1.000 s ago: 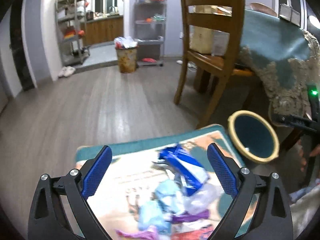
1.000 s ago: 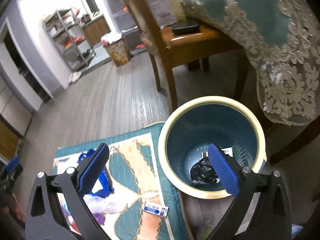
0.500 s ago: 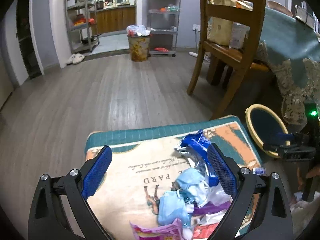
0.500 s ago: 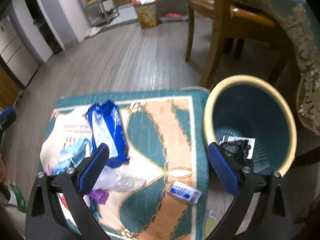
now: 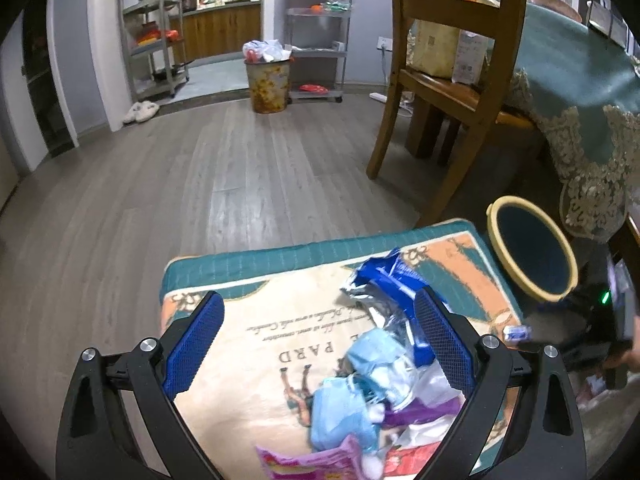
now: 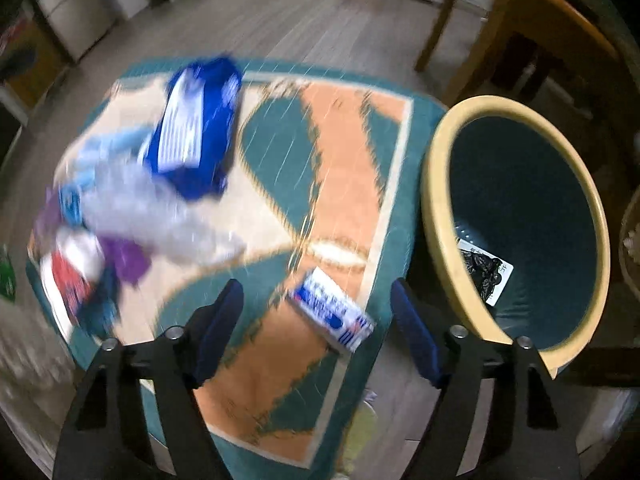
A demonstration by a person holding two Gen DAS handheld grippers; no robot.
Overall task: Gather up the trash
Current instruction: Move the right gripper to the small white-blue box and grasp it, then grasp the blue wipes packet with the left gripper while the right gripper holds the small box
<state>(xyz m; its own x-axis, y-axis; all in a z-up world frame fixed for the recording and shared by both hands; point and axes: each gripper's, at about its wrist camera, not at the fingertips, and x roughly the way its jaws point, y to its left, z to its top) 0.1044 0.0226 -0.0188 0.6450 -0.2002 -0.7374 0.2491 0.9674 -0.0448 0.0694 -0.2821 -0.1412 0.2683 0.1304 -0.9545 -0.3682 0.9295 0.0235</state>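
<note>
Small blue-and-white packet (image 6: 331, 309) lies on rug (image 6: 344, 168), between right gripper (image 6: 317, 326) pads, untouched; jaws parted, just been closing. Bin (image 6: 434, 184) beside its right finger. Left gripper (image 5: 318, 340) wide open over trash pile (image 5: 384, 376).

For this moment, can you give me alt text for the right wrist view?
The right tongs, jaws open and just narrowing, hang over a small blue-and-white packet near the mat edge. A yellow-rimmed bin stands just right; a heap of wrappers lies left.

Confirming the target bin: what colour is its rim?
Pale yellow rim, dark teal inside; right wrist view.
</note>
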